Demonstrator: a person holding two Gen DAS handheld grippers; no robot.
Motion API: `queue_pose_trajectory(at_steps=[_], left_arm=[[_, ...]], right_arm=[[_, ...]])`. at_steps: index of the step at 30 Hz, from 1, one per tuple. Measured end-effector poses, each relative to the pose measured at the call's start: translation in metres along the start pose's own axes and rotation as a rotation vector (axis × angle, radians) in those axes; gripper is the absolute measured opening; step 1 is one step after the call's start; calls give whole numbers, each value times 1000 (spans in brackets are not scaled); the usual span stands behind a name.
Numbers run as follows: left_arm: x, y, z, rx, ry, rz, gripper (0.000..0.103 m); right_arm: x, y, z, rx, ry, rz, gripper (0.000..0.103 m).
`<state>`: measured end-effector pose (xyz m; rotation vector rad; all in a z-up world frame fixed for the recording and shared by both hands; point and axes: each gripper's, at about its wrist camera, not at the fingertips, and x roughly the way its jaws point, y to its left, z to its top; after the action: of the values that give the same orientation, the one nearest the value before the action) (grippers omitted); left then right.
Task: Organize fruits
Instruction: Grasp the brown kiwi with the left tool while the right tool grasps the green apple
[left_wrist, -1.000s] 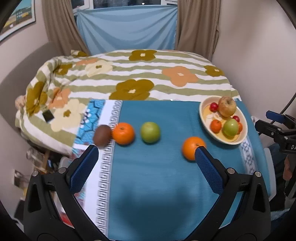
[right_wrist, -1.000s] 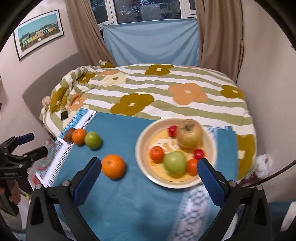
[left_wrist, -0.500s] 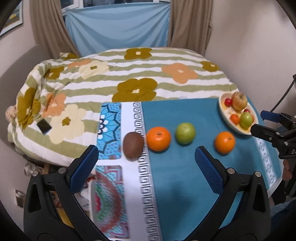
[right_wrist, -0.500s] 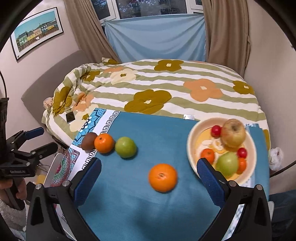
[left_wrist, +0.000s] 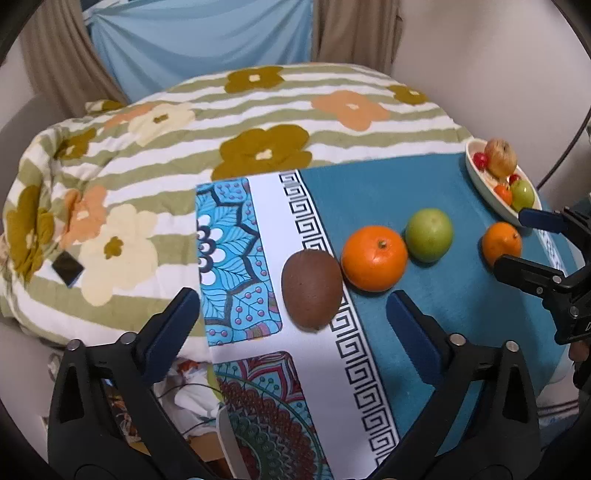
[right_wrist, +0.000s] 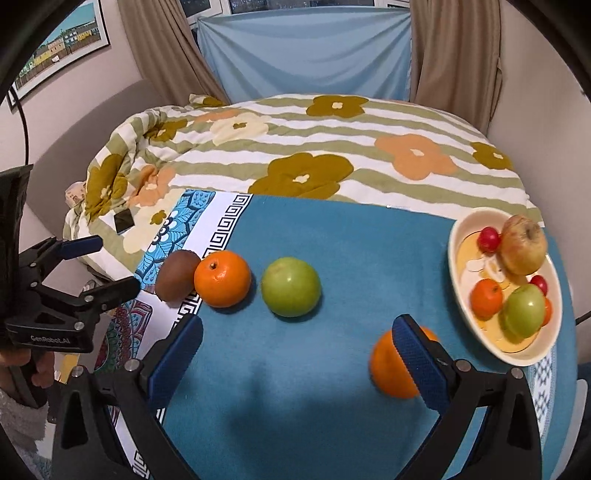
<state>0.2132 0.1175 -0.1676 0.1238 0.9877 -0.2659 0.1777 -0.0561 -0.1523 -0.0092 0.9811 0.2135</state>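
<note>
A bed (right_wrist: 332, 147) fills the far half of the room, covered by a striped quilt (left_wrist: 258, 122) in green and white with big ochre, orange and cream flowers, and a small dark phone-like slab (left_wrist: 67, 266) lies near its left edge. Behind it a pale blue cloth (right_wrist: 306, 55) hangs under the window (right_wrist: 280, 3), flanked by brown curtains (right_wrist: 454, 55) on both sides. The walls are plain and pale, with a framed picture of colourful houses (right_wrist: 59, 48) on the left wall, and the light is soft and indoor.
</note>
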Motion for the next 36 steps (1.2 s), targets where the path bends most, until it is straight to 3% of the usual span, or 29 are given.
queue_pose_trajectory(at_steps=[15, 17, 21, 25, 36], left_arm=[[63, -8, -1, 76, 86, -19, 92], [69, -8, 0, 88, 98, -22, 80], [77, -11, 0, 115, 119, -28, 71], [77, -14, 1, 133, 122, -56, 55], [75, -13, 2, 119, 122, -55, 52]], right_arm=[[51, 5, -5, -51, 71, -65, 81], [54, 6, -5, -53, 72, -69, 79], [62, 6, -3, -50, 83, -65, 76], [67, 7, -1, -51, 90, -58, 73], [80, 8, 6, -69, 116, -47, 59]])
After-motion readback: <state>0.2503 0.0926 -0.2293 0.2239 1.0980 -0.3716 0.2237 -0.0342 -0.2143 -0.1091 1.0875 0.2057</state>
